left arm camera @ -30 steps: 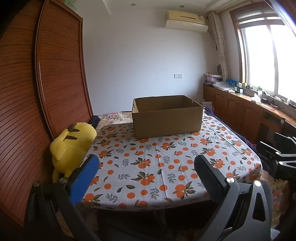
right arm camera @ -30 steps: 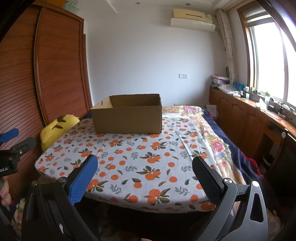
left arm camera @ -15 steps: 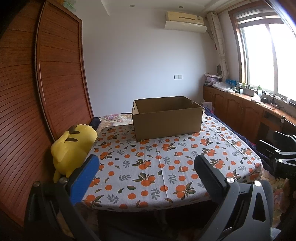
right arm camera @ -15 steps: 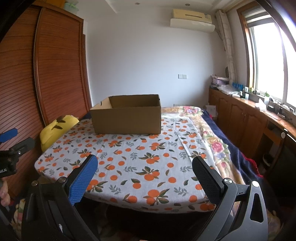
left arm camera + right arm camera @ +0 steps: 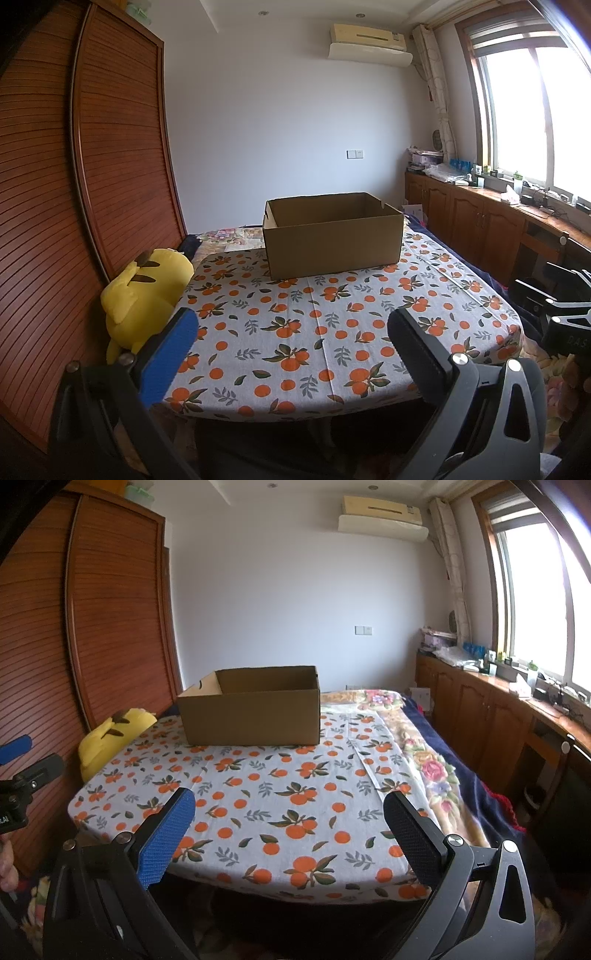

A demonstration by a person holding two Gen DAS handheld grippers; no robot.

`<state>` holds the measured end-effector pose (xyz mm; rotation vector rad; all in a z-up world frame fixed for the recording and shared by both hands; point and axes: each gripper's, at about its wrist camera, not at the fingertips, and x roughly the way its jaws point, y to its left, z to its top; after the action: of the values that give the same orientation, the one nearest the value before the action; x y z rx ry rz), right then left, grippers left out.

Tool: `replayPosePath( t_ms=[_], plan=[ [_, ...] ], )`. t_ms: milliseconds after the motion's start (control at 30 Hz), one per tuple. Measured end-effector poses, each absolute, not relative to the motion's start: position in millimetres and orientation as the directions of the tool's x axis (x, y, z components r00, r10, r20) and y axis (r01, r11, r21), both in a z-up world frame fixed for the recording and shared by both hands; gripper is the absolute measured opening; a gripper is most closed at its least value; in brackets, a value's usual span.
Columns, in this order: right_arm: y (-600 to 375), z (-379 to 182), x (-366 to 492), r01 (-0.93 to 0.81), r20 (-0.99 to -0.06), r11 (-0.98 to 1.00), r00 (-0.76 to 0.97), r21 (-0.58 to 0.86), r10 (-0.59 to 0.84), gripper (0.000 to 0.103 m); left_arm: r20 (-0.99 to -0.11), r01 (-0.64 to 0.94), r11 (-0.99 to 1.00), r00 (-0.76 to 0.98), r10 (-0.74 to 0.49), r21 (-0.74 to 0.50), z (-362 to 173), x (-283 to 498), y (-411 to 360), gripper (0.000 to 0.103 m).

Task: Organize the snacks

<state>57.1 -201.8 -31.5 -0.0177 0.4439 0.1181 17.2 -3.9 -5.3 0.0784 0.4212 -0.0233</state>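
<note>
The left gripper (image 5: 291, 332) is spread wide with nothing between its blue-padded and black-padded fingers, held in the air off the near edge of the desk (image 5: 332, 369), which is covered by a white cloth printed with oranges and leaves. The right gripper (image 5: 288, 812) is likewise wide apart and empty, also off the near edge, further toward the desk's right side.

Beyond both, an open brown cardboard box (image 5: 332, 236) sits upright at the far edge of the desk, its opening facing the ceiling. Its long axis runs parallel to that far edge, one long wall facing the grippers. From these views the inside bottom of the box is hidden. No snacks can be seen on the cloth.

A yellow plush toy with black-tipped ears (image 5: 144, 291) leans beside the desk's left edge, against a slatted wooden wardrobe door (image 5: 118, 147). To the right, a flowered blanket (image 5: 424, 760) lies alongside the desk.
</note>
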Motion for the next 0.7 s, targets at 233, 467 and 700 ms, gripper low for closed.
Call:
replayPosePath(
  t_ms=[233,467,700],
  plan=[
    [-202.0,-31.3,57.1,-0.118,-0.430,0.993,0.896,0.009,0.111,0.103,-0.409,0.039,0.997,0.912,-0.007,0.071,-5.5,17.2,-4.1,0.103],
    [-201.9,-30.8,56.7,-0.118,-0.427,0.993,0.897,0.006,0.110,0.103,-0.409,0.039,0.997,0.913,-0.007,0.071,-5.2,16.9,-4.7,0.103],
    [-201.7,-30.6,57.3,-0.120,-0.428,0.993,0.897,0.007,0.111,0.103,-0.407,0.040,0.997,0.914,-0.007,0.072,-3.4,17.6,-2.5,0.103]
  ],
)
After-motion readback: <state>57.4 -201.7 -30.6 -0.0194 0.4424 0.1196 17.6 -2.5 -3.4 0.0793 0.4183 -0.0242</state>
